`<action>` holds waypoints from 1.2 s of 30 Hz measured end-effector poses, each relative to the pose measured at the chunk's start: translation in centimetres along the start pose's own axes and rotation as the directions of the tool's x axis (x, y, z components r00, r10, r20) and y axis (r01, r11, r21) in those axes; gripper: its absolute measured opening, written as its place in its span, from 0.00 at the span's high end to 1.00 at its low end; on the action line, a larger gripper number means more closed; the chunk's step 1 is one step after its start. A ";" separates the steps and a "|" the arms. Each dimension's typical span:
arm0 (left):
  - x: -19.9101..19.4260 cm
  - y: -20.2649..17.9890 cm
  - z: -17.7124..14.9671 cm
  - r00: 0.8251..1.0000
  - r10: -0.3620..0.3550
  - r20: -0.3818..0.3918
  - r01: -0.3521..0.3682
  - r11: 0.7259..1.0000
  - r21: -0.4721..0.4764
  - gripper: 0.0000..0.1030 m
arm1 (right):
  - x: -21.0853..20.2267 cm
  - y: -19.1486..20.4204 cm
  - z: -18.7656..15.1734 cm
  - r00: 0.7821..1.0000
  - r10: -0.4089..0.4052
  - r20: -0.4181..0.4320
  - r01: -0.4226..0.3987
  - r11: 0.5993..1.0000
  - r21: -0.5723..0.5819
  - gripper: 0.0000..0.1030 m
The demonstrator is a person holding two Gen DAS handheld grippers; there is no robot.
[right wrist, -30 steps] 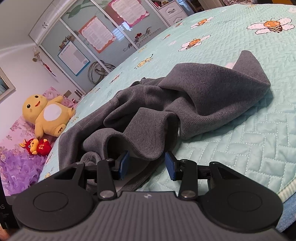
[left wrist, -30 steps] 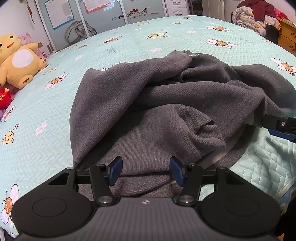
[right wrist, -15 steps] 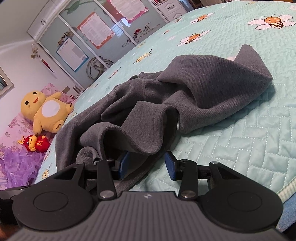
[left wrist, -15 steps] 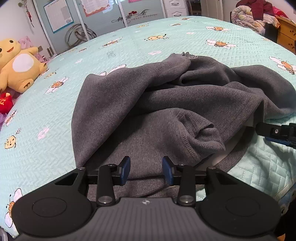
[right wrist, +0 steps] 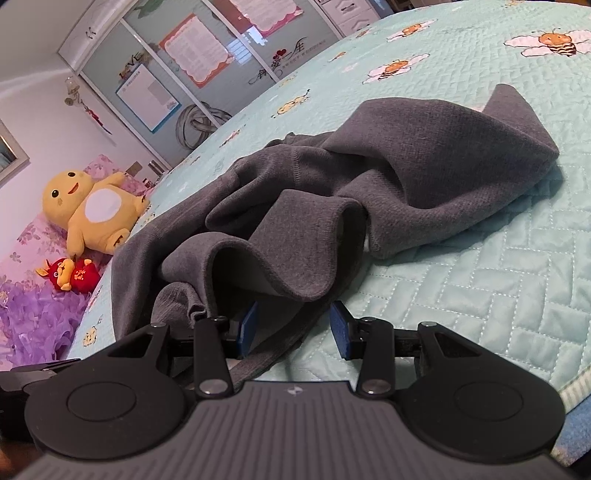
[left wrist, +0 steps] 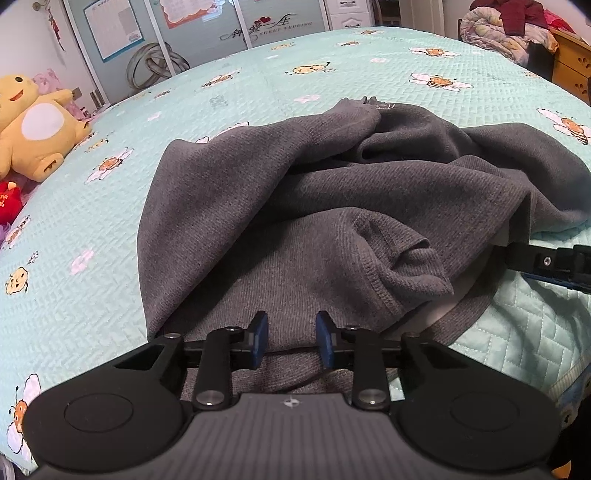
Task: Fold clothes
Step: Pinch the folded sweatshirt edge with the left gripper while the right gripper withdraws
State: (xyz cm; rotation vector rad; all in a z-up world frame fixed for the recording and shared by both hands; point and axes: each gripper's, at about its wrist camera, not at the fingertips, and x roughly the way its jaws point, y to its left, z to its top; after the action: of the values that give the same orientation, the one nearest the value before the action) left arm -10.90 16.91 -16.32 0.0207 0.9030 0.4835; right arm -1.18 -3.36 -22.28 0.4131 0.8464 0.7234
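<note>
Both grippers' fingers part-open at sweater (left wrist: 332, 206) hem

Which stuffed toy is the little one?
The small red plush toy, lying beside the much bigger yellow plush toy with the white belly, at the bed's edge.

A home bedroom. A bed (left wrist: 110, 236) with a mint quilted bee-print cover fills the view, a yellow plush toy (right wrist: 92, 214) lies by its side, and a sliding-door wardrobe (right wrist: 207, 74) with pinned posters stands behind. A heap of bedding (left wrist: 495, 26) sits beside a wooden dresser (left wrist: 572, 62).
</note>
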 end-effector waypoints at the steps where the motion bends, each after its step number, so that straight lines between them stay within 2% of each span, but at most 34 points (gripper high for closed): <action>1: 0.0 0.0 0.0 1.000 0.000 0.003 0.000 1.000 -0.001 0.75 | 0.0 0.0 0.0 1.000 0.000 -0.002 0.000 1.000 0.000 0.58; 4: -0.1 0.2 -0.2 1.000 -0.003 0.009 0.003 1.000 -0.007 0.85 | -0.2 0.1 0.0 1.000 0.000 -0.001 0.000 1.000 -0.003 0.58; 7: -0.3 0.8 -0.4 1.000 -0.015 0.012 0.015 0.999 -0.032 0.88 | -0.4 0.8 0.3 1.000 -0.009 -0.006 0.009 1.000 -0.021 0.58; 11: -0.2 1.5 -0.8 1.000 -0.017 0.003 0.018 0.999 -0.047 0.92 | -1.0 3.5 0.9 0.998 -0.054 -0.020 0.052 0.993 -0.111 0.57; 15: -0.1 1.9 -1.1 1.000 -0.014 -0.010 0.013 0.998 -0.059 0.94 | -1.5 6.3 1.6 0.996 -0.077 -0.034 0.069 0.980 -0.187 0.48; 17: -0.2 2.0 -1.2 1.000 -0.008 -0.013 0.007 0.998 -0.065 0.94 | -1.5 7.4 2.0 0.996 -0.084 -0.043 0.073 0.974 -0.213 0.48; 19: -0.3 1.9 -1.3 1.000 0.006 -0.011 -0.007 0.998 -0.065 0.87 | -1.5 8.5 2.1 0.995 -0.092 -0.042 0.078 0.965 -0.251 0.48; 20: -0.4 1.9 -1.3 1.000 0.014 -0.010 -0.014 0.998 -0.064 0.75 | -1.4 9.0 2.2 0.995 -0.096 -0.040 0.082 0.959 -0.270 0.48; 21: -0.5 1.8 -1.4 1.000 0.024 -0.004 -0.024 0.998 -0.058 0.56 | -1.4 9.6 2.3 0.994 -0.100 -0.039 0.085 0.953 -0.290 0.47; 23: -0.8 1.7 -1.4 0.999 0.047 0.016 -0.046 0.998 -0.044 0.41 | -1.3 10.4 2.2 0.993 -0.109 -0.037 0.091 0.940 -0.328 0.47; 36: -0.3 1.6 -1.6 0.998 0.065 0.001 -0.065 0.997 -0.030 0.40 | 0.4 13.3 1.5 0.986 -0.146 -0.074 0.099 0.890 -0.445 0.45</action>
State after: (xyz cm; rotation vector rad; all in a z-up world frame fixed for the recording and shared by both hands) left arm -12.90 17.87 -16.74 0.0239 0.8949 0.5574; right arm -5.28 6.03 -13.65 -0.0868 0.7720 0.7981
